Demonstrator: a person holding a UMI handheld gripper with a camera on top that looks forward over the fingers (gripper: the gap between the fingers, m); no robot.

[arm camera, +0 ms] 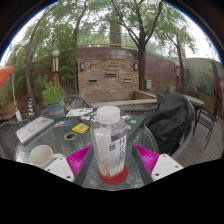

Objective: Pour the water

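Bottle is sitting between the gripper's spread fingers on the glass table, cup lying at nine o'clock; being thin plastic, half full, it probably is flexing under squeeze, so gripping mid-label seems safest.

one bottle, one cup, one potted plant.
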